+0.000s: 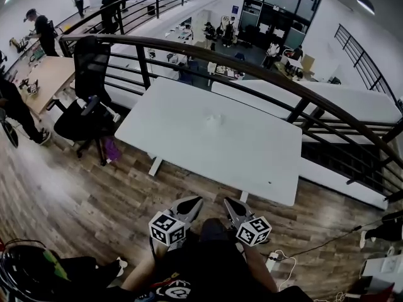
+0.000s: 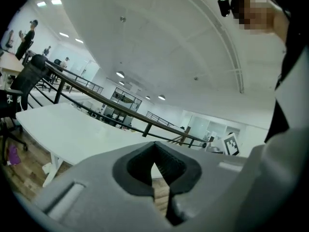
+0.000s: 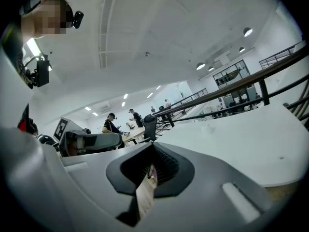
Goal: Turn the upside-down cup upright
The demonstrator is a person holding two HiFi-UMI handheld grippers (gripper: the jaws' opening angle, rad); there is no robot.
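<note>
A small clear cup [image 1: 215, 119] stands near the middle of the white table [image 1: 252, 162]; it is too small and pale to tell which way up it is. The right gripper view shows the same cup [image 3: 206, 128] as a tiny shape far off on the tabletop. Both grippers are held low and close to the person's body, well short of the table's near edge. My left gripper [image 1: 196, 201] [image 2: 155, 151] is shut with nothing in it. My right gripper [image 1: 228, 201] [image 3: 153, 148] is also shut and empty, just beside the left.
A curved black railing [image 1: 252, 68] runs behind the table. A black office chair [image 1: 88, 106] and a purple object [image 1: 112, 150] are at the table's left end. A wooden desk [image 1: 47, 77] with people lies further left. Cables [image 1: 302, 250] trail on the wood floor at the right.
</note>
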